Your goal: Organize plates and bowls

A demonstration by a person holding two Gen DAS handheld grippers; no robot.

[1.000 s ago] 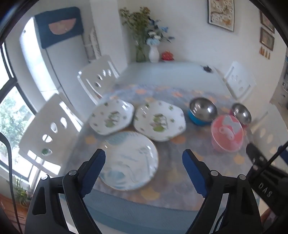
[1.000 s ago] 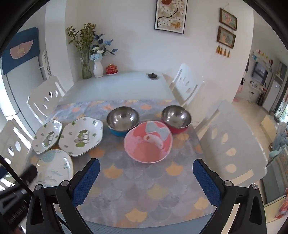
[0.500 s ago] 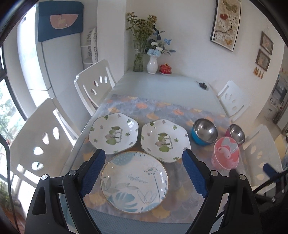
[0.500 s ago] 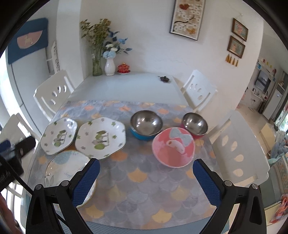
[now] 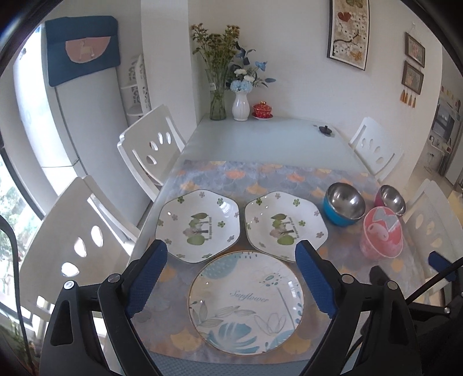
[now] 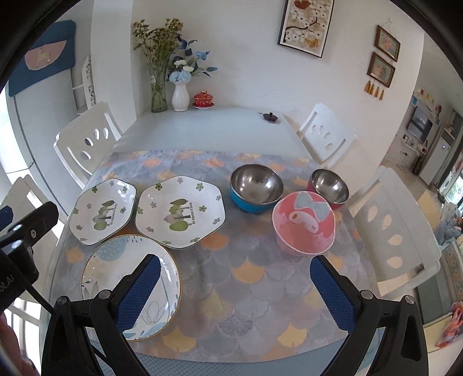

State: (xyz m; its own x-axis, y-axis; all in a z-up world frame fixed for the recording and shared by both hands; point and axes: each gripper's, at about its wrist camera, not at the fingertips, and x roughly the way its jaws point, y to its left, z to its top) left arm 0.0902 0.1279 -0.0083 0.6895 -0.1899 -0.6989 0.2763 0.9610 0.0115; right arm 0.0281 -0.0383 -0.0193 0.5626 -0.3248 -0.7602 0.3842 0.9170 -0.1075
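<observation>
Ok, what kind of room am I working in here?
Most likely a home dining room: a dining table with white chairs around it, flower vases at its far end, and framed pictures on the wall.

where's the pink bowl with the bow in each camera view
Left wrist view: the pink bowl sits at the right edge of the mat, right of the plates, beyond the left gripper.
Right wrist view: the pink bowl is right of centre, beyond the right gripper.
Shared landmark: the blue steel bowl, just behind-left of it.
</observation>
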